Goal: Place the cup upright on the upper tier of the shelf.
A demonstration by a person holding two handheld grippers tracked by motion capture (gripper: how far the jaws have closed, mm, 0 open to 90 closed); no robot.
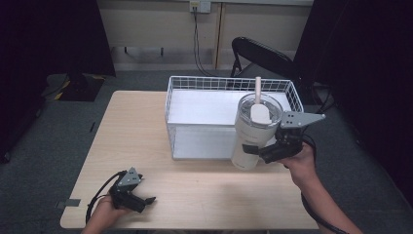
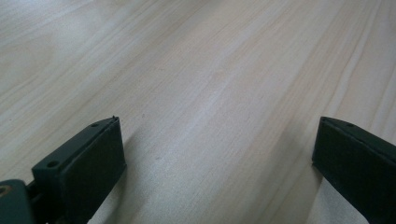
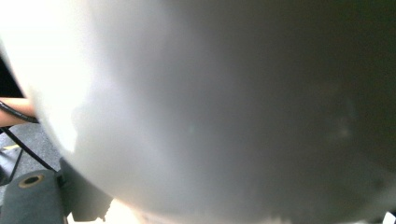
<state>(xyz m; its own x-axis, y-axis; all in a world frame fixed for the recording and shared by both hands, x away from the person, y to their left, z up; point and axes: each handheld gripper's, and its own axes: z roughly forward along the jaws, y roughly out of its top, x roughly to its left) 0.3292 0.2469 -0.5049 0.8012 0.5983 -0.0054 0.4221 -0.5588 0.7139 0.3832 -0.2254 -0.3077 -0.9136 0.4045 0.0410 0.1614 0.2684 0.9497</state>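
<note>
White tumbler gripped, beside basket edge

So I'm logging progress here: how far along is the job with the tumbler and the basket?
In hand: the right gripper is shut on the tumbler, held at the basket's front right corner. Left: the tumbler isn't in the basket yet. The left gripper is open, low over the table.

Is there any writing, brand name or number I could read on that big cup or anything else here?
None can be read.
The white tumbler, held by the right gripper, bears no legible print; in the right gripper view its wall is a blur.
The wire basket and table carry no labels.
</note>
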